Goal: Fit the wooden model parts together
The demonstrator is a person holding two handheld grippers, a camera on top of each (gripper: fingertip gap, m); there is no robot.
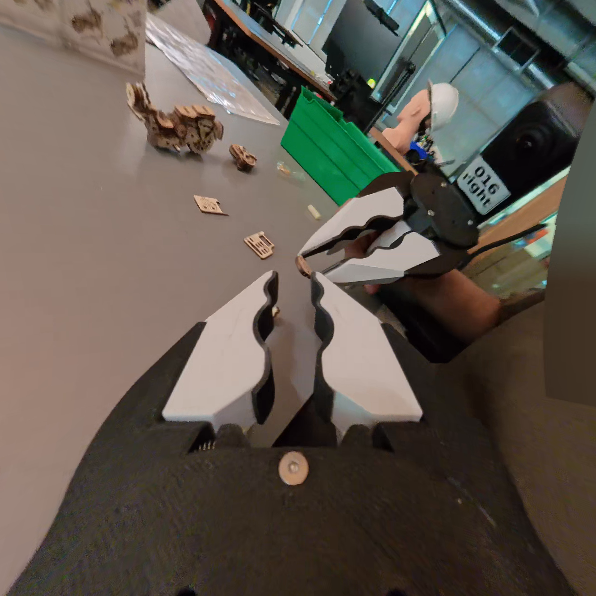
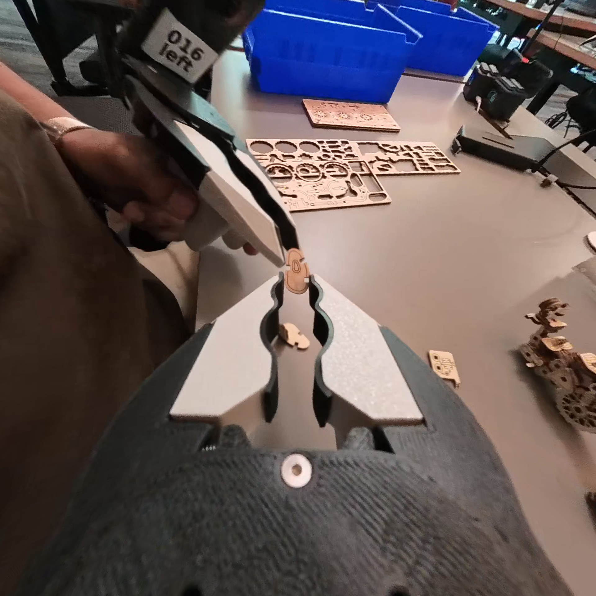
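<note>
— Grey desk [image 2: 435,258] runs back to blue plastic bins [image 2: 325,58] and punched-out wooden sheets [image 2: 322,174].

— And the claws?

— Right claw [image 2: 296,280] pinches a small oval flat wooden piece [image 2: 296,274] by its lower part, held upright above the desk. Left claw [image 1: 293,277] stands slightly spread, its tips touching that piece's top.

— Other parts?

— A second small wooden piece [image 2: 294,336] lies below on the desk; the half-built wooden model [image 2: 561,364] stands well apart.
</note>
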